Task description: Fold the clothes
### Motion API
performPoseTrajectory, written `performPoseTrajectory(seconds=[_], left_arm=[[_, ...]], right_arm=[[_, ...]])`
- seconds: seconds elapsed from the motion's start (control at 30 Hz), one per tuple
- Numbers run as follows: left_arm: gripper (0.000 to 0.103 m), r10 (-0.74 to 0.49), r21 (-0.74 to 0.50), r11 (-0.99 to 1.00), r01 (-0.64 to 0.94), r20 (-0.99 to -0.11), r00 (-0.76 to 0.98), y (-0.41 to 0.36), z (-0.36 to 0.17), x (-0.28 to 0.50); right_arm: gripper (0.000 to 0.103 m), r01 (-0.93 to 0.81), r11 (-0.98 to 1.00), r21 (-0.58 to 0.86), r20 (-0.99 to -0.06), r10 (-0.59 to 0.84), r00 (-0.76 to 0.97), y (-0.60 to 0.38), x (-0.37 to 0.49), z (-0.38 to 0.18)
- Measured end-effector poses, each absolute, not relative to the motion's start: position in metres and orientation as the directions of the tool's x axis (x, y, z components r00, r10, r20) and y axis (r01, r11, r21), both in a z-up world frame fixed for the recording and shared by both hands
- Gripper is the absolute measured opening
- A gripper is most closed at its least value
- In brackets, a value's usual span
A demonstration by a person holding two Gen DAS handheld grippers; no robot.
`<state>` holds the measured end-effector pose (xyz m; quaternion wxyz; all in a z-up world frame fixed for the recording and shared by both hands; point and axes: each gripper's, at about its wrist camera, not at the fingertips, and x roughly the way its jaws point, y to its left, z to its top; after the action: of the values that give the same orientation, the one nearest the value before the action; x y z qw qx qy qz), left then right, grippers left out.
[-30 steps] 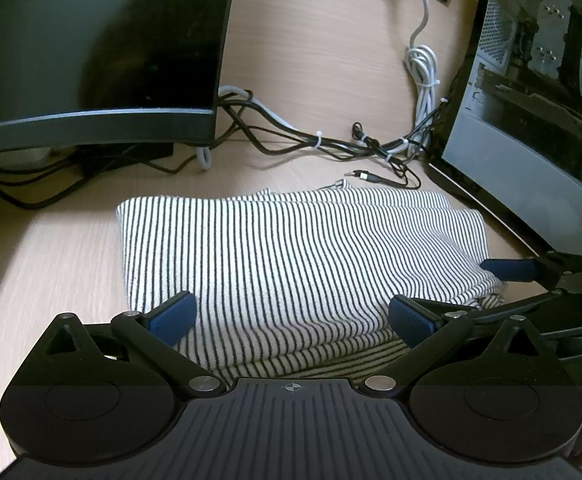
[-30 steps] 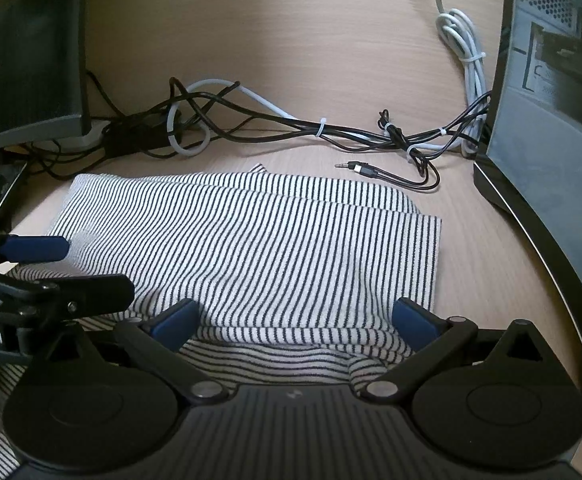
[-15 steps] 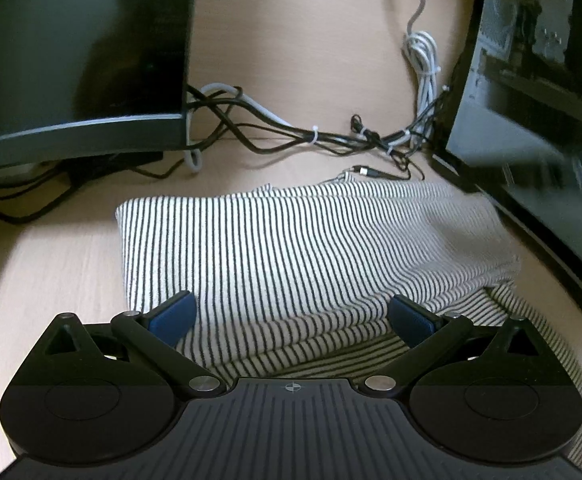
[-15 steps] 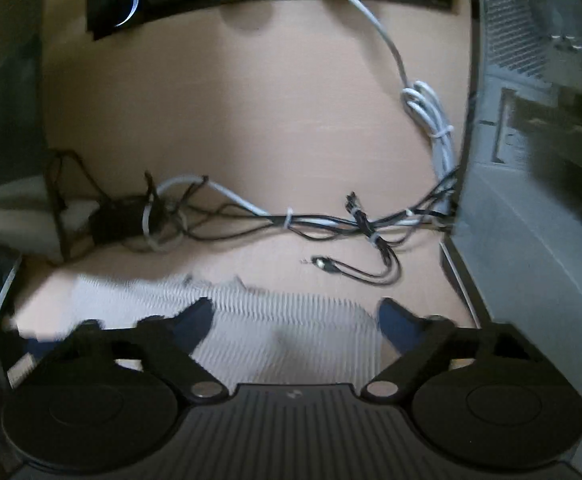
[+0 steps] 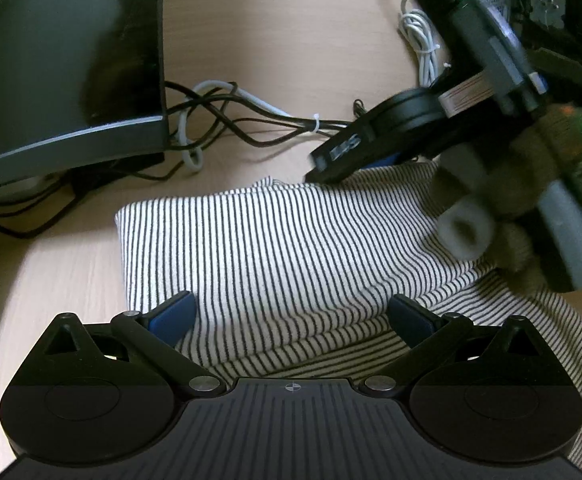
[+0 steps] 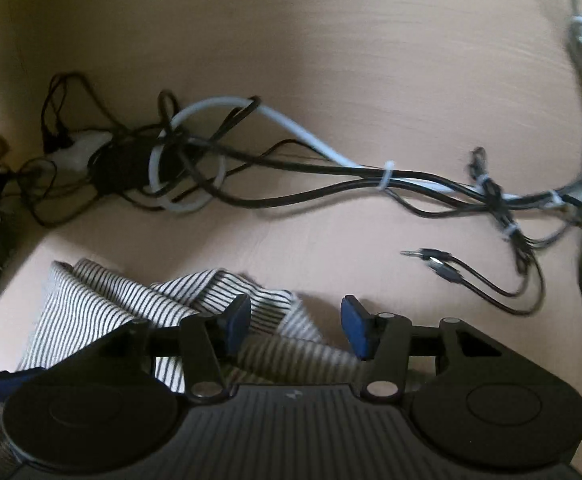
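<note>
A folded black-and-white striped garment (image 5: 291, 248) lies on the wooden desk. My left gripper (image 5: 291, 314) is open, low over the garment's near edge, its blue pads wide apart. My right gripper (image 6: 295, 326) hovers at the garment's far right corner (image 6: 163, 300), jaws partly closed with a gap between the pads and no cloth clamped. In the left wrist view the right gripper's body (image 5: 371, 140) reaches in from the upper right over the garment's far edge, held by a gloved hand (image 5: 531, 200).
A dark monitor (image 5: 63, 60) stands at the back left. Tangled black and white cables (image 6: 291, 168) run along the back of the desk, with loose audio plugs (image 6: 431, 258). A computer case (image 5: 551, 0) stands at the right.
My right gripper lifted off the garment's near edge, swung to its far right corner and narrowed its jaws. My left gripper stayed open at the near edge.
</note>
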<state>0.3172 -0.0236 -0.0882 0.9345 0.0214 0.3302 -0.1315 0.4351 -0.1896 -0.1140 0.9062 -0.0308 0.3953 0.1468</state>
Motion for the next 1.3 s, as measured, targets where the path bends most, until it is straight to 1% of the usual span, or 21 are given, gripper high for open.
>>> performPoseTrajectory(seconds=[0.13, 0.2, 0.27, 0.37, 0.47, 0.53, 0.67, 0.73, 0.8, 0.93, 1.0, 1.1, 1.2, 1.3], left_arm=[[0.103, -0.24, -0.059, 0.964, 0.259, -0.615, 0.751, -0.022, -0.087, 0.316], [0.103, -0.243, -0.071, 0.965, 0.253, -0.607, 0.757, -0.02, -0.087, 0.315], [0.103, -0.251, -0.09, 0.965, 0.247, -0.597, 0.762, -0.016, -0.086, 0.314], [0.103, -0.27, -0.121, 0.961, 0.247, -0.588, 0.763, -0.012, -0.085, 0.315], [0.103, -0.282, -0.138, 0.959, 0.249, -0.582, 0.763, -0.009, -0.085, 0.315], [0.103, -0.285, -0.139, 0.958, 0.252, -0.582, 0.761, -0.009, -0.084, 0.315], [0.103, -0.283, -0.133, 0.958, 0.254, -0.585, 0.76, -0.01, -0.084, 0.313], [0.103, -0.278, -0.132, 0.96, 0.248, -0.587, 0.761, -0.009, -0.082, 0.312], [0.103, -0.276, -0.152, 0.961, 0.232, -0.603, 0.749, -0.005, -0.077, 0.311], [0.103, -0.332, -0.293, 0.938, 0.183, -0.615, 0.715, 0.031, -0.054, 0.296], [0.103, -0.371, -0.382, 0.911, 0.155, -0.594, 0.714, 0.059, -0.04, 0.28], [0.103, -0.399, -0.464, 0.878, 0.122, -0.565, 0.722, 0.095, -0.026, 0.264], [0.103, -0.396, -0.479, 0.871, 0.114, -0.544, 0.74, 0.113, -0.016, 0.264], [0.103, -0.408, -0.5, 0.859, 0.11, -0.538, 0.737, 0.115, -0.012, 0.268]], right_arm=[[0.051, -0.315, 0.948, 0.039, -0.707, 0.249, 0.662, -0.183, 0.439, -0.121], [0.039, -0.327, 0.944, 0.051, -0.697, 0.268, 0.665, -0.184, 0.437, -0.122], [0.021, -0.339, 0.939, 0.064, -0.689, 0.287, 0.665, -0.186, 0.434, -0.121], [0.012, -0.337, 0.939, 0.061, -0.695, 0.283, 0.661, -0.185, 0.429, -0.118], [0.011, -0.331, 0.943, 0.035, -0.697, 0.261, 0.668, -0.184, 0.424, -0.116], [0.011, -0.298, 0.954, 0.022, -0.696, 0.228, 0.681, -0.185, 0.422, -0.114], [0.011, -0.268, 0.962, 0.055, -0.694, 0.23, 0.683, -0.188, 0.418, -0.116], [0.008, -0.269, 0.961, 0.061, -0.688, 0.236, 0.687, -0.187, 0.414, -0.114], [0.006, -0.276, 0.957, 0.089, -0.667, 0.263, 0.697, -0.189, 0.405, -0.099], [0.005, -0.301, 0.938, 0.171, -0.605, 0.341, 0.72, -0.203, 0.363, -0.052], [0.005, -0.313, 0.928, 0.204, -0.608, 0.371, 0.702, -0.209, 0.331, -0.041], [0.005, -0.315, 0.922, 0.226, -0.649, 0.384, 0.657, -0.207, 0.281, -0.05], [0.005, -0.294, 0.927, 0.234, -0.685, 0.372, 0.627, -0.202, 0.236, -0.068], [0.005, -0.245, 0.941, 0.233, -0.707, 0.337, 0.622, -0.199, 0.21, -0.085]])
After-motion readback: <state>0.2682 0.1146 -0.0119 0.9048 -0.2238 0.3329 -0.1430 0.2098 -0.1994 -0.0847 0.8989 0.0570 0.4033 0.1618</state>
